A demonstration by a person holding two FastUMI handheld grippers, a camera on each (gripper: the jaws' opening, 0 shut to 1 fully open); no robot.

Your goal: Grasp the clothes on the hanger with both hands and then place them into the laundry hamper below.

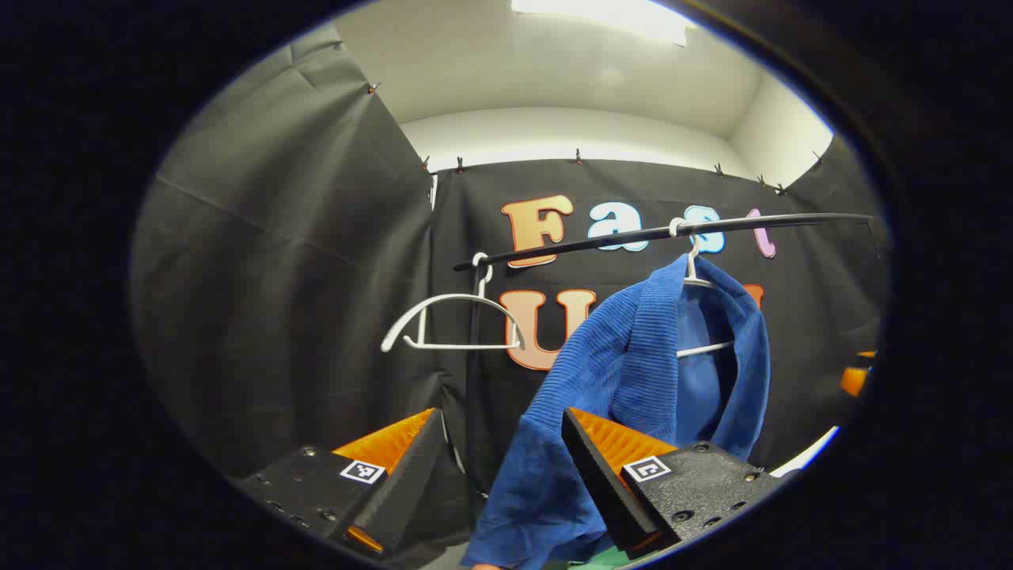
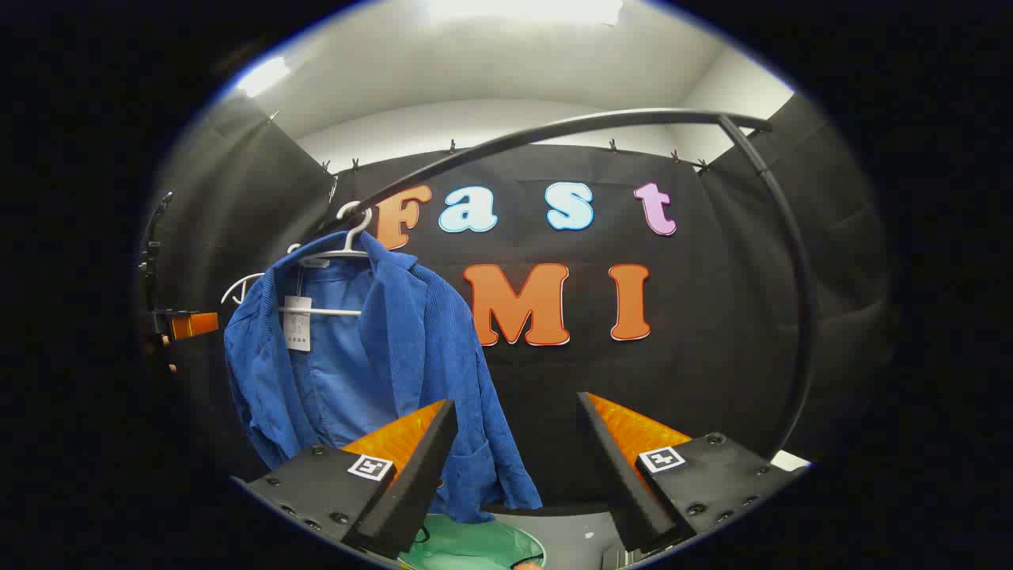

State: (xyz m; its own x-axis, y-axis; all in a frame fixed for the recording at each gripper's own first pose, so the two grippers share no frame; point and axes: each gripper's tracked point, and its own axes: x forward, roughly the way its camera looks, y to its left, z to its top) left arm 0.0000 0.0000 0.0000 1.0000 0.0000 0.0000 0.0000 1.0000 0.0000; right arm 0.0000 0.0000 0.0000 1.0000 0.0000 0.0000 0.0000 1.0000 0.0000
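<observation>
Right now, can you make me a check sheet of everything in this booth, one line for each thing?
Surface: grey floor under the rail.
Job's things: blue jacket hangs on a white hanger; green hamper sits below it.
Clutter: empty white hanger on the black rail.
Grippers: left gripper open, jacket beside it; right gripper open, holding nothing.
Cables: nothing seen.
Surroundings: black cloth walls, white ceiling with lights.

Blue corduroy jacket (image 2: pixel 411 348) hangs open on a white hanger (image 2: pixel 336 255) hooked over the black rail (image 2: pixel 554 127) — front facing out, white tag inside the collar. Green laundry hamper (image 2: pixel 475 546) sits directly below — only its rim visible.
</observation>
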